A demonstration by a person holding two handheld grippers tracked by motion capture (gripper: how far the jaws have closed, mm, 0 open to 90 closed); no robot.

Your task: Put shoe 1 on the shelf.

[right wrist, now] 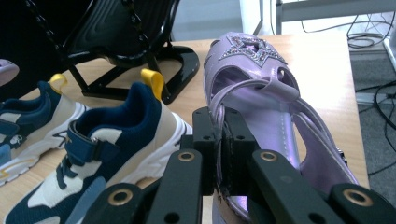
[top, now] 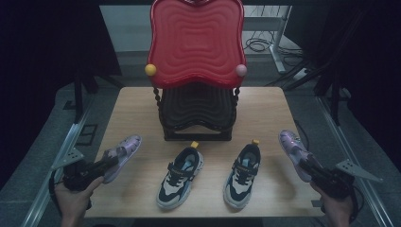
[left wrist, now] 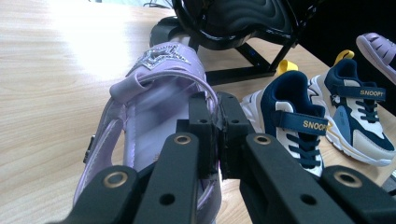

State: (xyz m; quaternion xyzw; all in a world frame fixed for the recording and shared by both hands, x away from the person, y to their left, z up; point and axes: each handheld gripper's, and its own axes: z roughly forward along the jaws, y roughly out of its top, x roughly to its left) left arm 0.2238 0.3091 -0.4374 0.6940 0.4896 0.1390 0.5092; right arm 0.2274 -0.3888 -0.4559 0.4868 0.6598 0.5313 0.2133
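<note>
At the near left, the left claw (top: pixel 109 162) is clamped on a glossy lilac star-trimmed sandal (top: pixel 122 155); at the near right, the right claw (top: pixel 307 166) pinches its twin (top: pixel 293 145). Both sandals appear raised just off the wooden table (top: pixel 137 106). Lifting them level and clear of the navy-and-white trainers (top: pixel 180 176) would be wise.

"SNOOPY" – yellow lettering on navy strap, each sneaker (left wrist: pixel 299 135) (left wrist: pixel 359 112).

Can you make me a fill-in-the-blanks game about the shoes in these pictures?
1. Each gripper is shut on a ____ sandal.
2. The silver shape on the left sandal is a ____.
3. The tabs on the sneakers' heels are ____.
4. The rack's top shelf is ____.

Missing words: purple, star, yellow, red
</note>
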